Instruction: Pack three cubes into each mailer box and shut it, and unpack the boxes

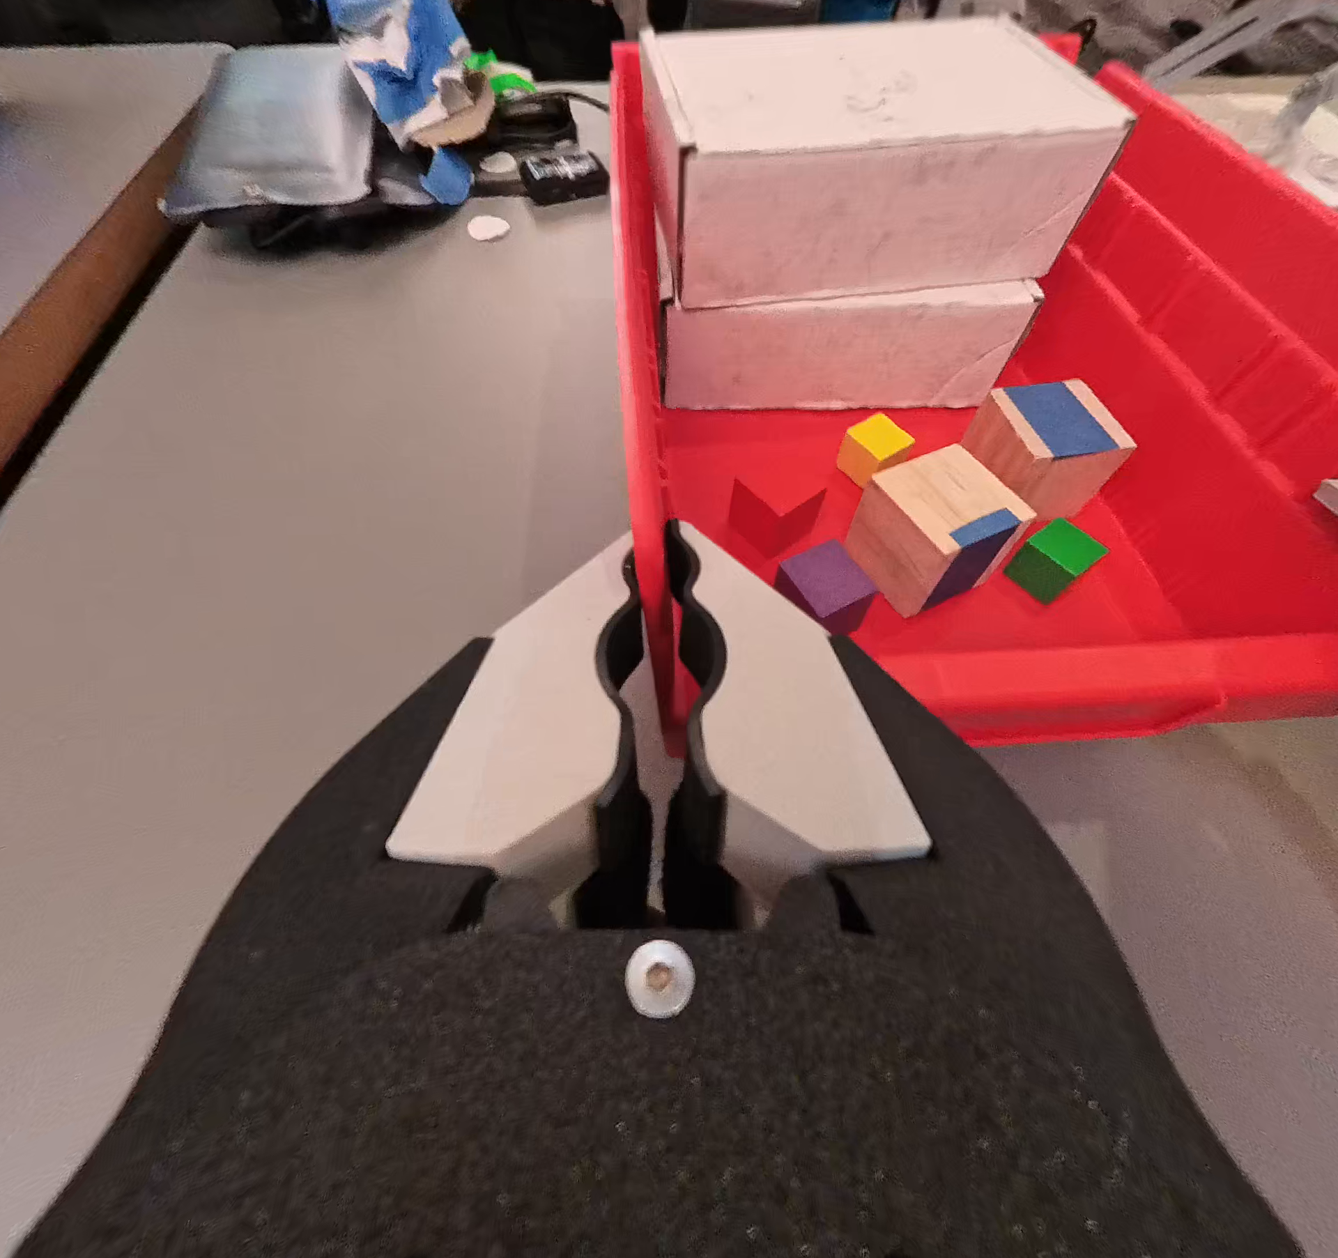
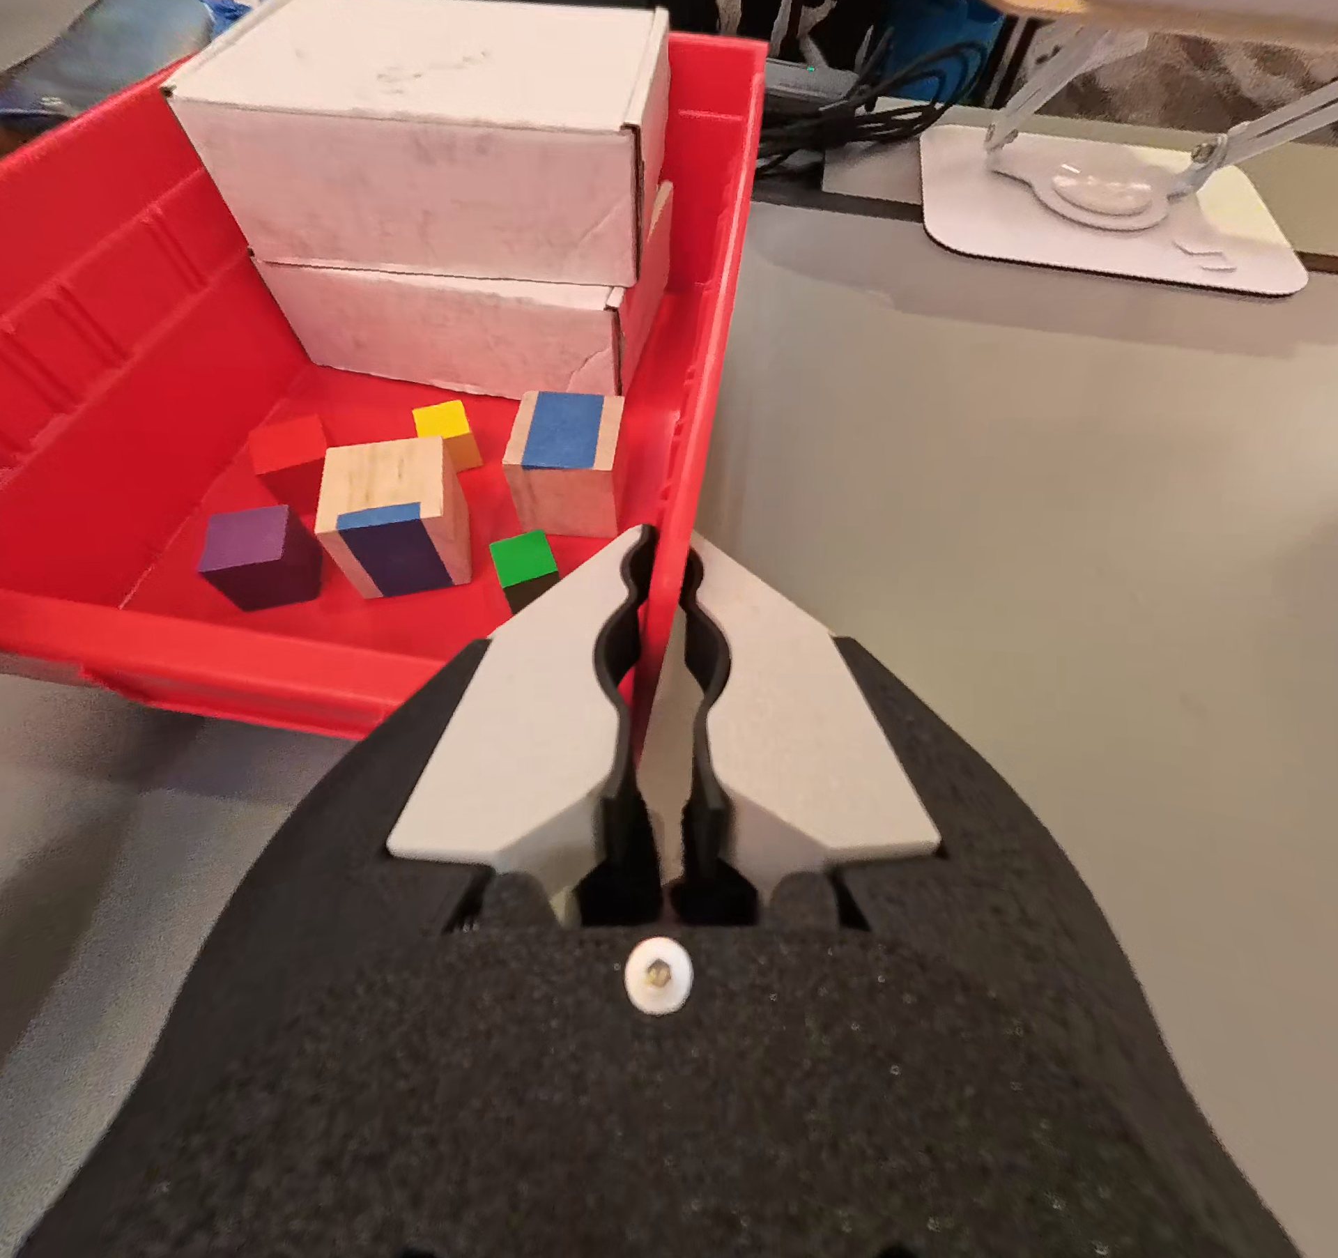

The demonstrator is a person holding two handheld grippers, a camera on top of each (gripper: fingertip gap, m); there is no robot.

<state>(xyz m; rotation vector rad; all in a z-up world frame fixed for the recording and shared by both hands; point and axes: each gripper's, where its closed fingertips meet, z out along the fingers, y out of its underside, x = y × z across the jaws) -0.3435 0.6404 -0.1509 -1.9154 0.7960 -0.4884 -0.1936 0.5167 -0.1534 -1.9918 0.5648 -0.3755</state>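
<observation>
Both grippers, left gripper (image 1: 657,557) and right gripper (image 2: 666,561), have fingers pinched on opposite side walls of the red bin (image 1: 1071,680), with stacked mailer boxes (image 1: 869,166) and loose cubes (image 1: 934,521) sitting inside between them.

My left wrist view looks forward along the left gripper (image 1: 655,557), close above the grey table (image 1: 326,499), facing the red bin (image 1: 1086,680) from its left wall. My right wrist view looks along the right gripper (image 2: 666,557) from the bin's (image 2: 217,666) right wall, equally near. Both views share the bin interior: two stacked white mailer boxes (image 1: 869,173) (image 2: 434,159) and the loose cubes (image 1: 934,528) (image 2: 391,513).
</observation>
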